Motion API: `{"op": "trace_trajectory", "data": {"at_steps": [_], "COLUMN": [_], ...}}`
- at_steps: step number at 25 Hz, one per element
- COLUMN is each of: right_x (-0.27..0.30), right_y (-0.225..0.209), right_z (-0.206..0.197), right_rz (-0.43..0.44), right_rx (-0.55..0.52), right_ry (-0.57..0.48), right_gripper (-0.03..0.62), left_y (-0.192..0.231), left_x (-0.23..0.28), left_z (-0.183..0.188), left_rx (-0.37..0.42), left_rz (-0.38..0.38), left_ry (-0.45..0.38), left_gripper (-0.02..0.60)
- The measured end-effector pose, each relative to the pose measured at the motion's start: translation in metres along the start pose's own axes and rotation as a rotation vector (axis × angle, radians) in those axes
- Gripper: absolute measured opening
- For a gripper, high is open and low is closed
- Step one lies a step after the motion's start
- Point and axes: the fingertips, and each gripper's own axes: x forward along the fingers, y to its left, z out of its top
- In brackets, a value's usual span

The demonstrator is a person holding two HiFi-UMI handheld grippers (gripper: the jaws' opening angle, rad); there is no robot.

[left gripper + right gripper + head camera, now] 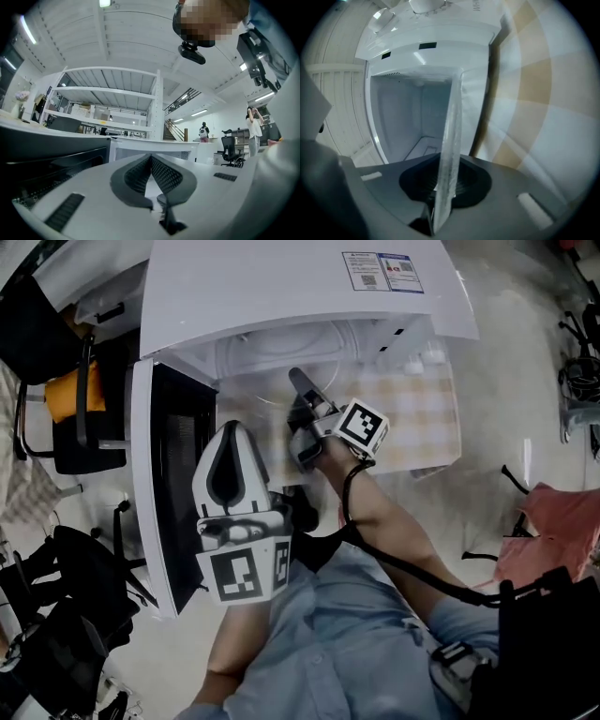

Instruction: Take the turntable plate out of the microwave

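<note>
The white microwave (281, 287) stands with its dark door (178, 474) swung open to the left. My right gripper (298, 382) is at the mouth of the cavity, shut on the clear glass turntable plate (258, 395). In the right gripper view the plate (451, 140) runs edge-on between the jaws of that gripper (443, 187), with the empty white cavity (403, 122) behind it. My left gripper (230, 427) hangs beside the door, shut with nothing in it. In the left gripper view its tips (151, 159) meet, with the dark door (47, 154) to their left.
A checked cloth (422, 409) covers the table under and to the right of the microwave. Dark office chairs (75, 418) crowd the left side and a red cloth (553, 521) lies at the right. A person (203, 132) stands far off in the hall.
</note>
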Motion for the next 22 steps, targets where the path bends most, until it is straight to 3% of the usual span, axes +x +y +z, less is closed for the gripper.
{"op": "trace_trajectory", "data": {"at_steps": [11,22], "right_x": [-0.043,-0.126], "right_y": [0.013,0.095], "right_z": [-0.019,-0.038], "right_rz": [0.004,0.011], "right_rx": [0.018,0.024], "right_ry": [0.081,0.198], "right_gripper": [0.025,0.025], "left_y": [-0.013,-0.042], "left_x": [-0.044,-0.089], "left_z": [0.022,0.065], "left_rx": [0.004,-0.023], "left_rz": [0.054,0.112], "left_ry": [-0.008,0.007], "left_gripper": [0.008,0.008]}}
